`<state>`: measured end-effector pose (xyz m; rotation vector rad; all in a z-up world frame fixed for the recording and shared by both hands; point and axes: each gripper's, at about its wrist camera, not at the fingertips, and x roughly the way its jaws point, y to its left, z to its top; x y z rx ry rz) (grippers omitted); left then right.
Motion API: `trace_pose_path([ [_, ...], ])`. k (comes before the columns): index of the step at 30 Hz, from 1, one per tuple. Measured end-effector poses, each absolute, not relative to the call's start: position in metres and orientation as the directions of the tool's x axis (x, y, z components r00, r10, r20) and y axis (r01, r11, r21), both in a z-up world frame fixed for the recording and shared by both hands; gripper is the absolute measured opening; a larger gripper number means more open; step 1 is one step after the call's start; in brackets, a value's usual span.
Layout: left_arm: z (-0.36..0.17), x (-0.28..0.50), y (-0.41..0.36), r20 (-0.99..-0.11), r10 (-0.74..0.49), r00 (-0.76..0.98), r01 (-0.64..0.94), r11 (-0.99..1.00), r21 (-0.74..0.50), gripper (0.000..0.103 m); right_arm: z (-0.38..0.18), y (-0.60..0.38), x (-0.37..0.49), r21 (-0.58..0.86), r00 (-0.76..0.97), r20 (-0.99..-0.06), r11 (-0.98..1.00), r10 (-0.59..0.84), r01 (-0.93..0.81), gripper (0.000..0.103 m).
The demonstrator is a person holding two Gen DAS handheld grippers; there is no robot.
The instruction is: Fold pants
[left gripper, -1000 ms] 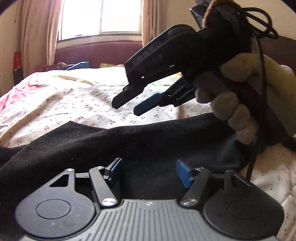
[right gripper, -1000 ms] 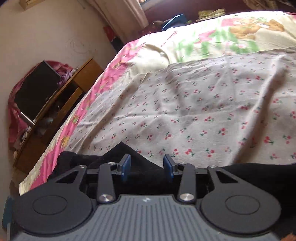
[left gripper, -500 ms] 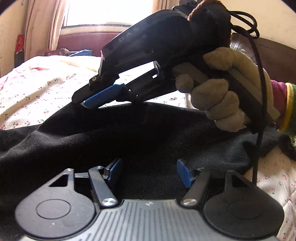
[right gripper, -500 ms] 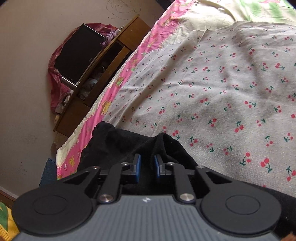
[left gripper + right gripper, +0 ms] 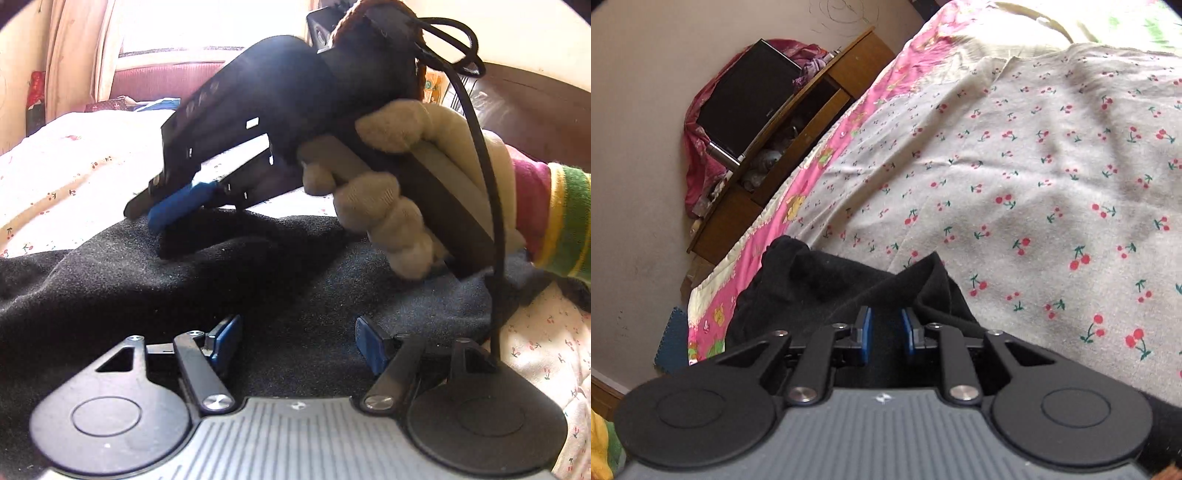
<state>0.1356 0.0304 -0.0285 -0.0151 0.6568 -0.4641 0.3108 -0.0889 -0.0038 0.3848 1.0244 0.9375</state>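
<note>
so the black pants (image 5: 258, 280) are lying on the bed, on a cherry-print sheet (image 5: 1052, 177), bunched into soft ridges near the bed's edge. from the right wrist view the fabric peaks up in a little tent right in front of the right gripper (image 5: 886, 325), and its two blue pads are drawn close with a fold of the pants pinched between them. those jaws have just been closing and then eased back a touch, with the cloth between them. from the left wrist view you can see that same gripper from the side, nose tipped down onto the pants, held by a hand in a beige glove (image 5: 399, 192) with a striped sleeve (image 5: 554, 221) behind it.

the left gripper (image 5: 295, 339) sits low over the pants with its blue pads standing well apart, nothing clamped, just black fabric spread out beneath the gap. they've been opening a bit wider.

as for containers, the only thing is a wooden cabinet (image 5: 798, 147) against the wall beside the bed. its open shelf has some jumbled stuff in it, too blurry to tell what. a dark screen (image 5: 746, 99) rests on top with pink cloth (image 5: 701, 158) draped behind it.
</note>
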Motion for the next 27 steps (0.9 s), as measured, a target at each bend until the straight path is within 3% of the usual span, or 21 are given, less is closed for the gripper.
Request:
trace_pose_path([
  [4,-0.030,0.137,0.029,-0.586,-0.417,0.694,0.416,0.898,-0.147,0.081,0.002,-0.089,0.324,0.609,0.231,-0.584,0.609,0.778,-0.508,0.038],
  [7,-0.030,0.138,0.029,-0.587,-0.417,0.694,0.416,0.898,-0.147,0.081,-0.008,-0.084,0.333,0.623,0.151,-0.623,0.604,0.767,-0.497,0.038],
  [9,-0.031,0.138,0.029,-0.587,-0.418,0.694,0.415,0.898,-0.149,0.081,-0.010,-0.078,0.329,0.683,0.055,-0.592,0.536,0.804,-0.497,0.036],
  [11,-0.031,0.135,0.027,-0.586,-0.417,0.695,0.415,0.898,-0.146,0.081,-0.005,-0.072,0.316,0.714,-0.007,-0.551,0.467,0.835,-0.521,0.024],
  [12,-0.032,0.134,0.027,-0.586,-0.416,0.696,0.416,0.898,-0.143,0.081,-0.002,-0.068,0.310,0.705,-0.020,-0.548,0.450,0.836,-0.548,0.023],
  [14,-0.032,0.134,0.026,-0.586,-0.413,0.697,0.417,0.899,-0.138,0.082,0.005,-0.062,0.302,0.642,0.026,-0.589,0.487,0.808,-0.592,0.024],
  [16,-0.033,0.134,0.025,-0.586,-0.413,0.697,0.416,0.899,-0.139,0.082,0.014,-0.068,0.306,0.605,0.112,-0.572,0.510,0.812,-0.611,0.027],
  [18,-0.033,0.134,0.025,-0.585,-0.414,0.697,0.415,0.899,-0.141,0.082,0.016,-0.075,0.319,0.566,0.186,-0.572,0.549,0.798,-0.615,0.042],
  [19,-0.033,0.134,0.025,-0.583,-0.415,0.699,0.414,0.899,-0.144,0.082,0.013,-0.078,0.327,0.555,0.191,-0.588,0.563,0.786,-0.612,0.055],
  [20,-0.033,0.134,0.025,-0.581,-0.416,0.700,0.412,0.899,-0.148,0.082,0.006,-0.081,0.338,0.550,0.174,-0.616,0.577,0.768,-0.604,0.057],
  [24,-0.034,0.136,0.029,-0.570,-0.412,0.711,0.393,0.905,-0.164,0.082,-0.025,-0.092,0.355,0.612,0.080,-0.657,0.592,0.750,-0.525,0.055],
  [26,-0.033,0.134,0.032,-0.554,-0.397,0.731,0.367,0.914,-0.171,0.082,-0.030,-0.099,0.347,0.683,0.029,-0.601,0.532,0.799,-0.501,0.039],
  [27,-0.034,0.134,0.034,-0.551,-0.384,0.741,0.352,0.921,-0.169,0.082,-0.028,-0.099,0.341,0.692,0.014,-0.584,0.507,0.811,-0.514,0.039],
])
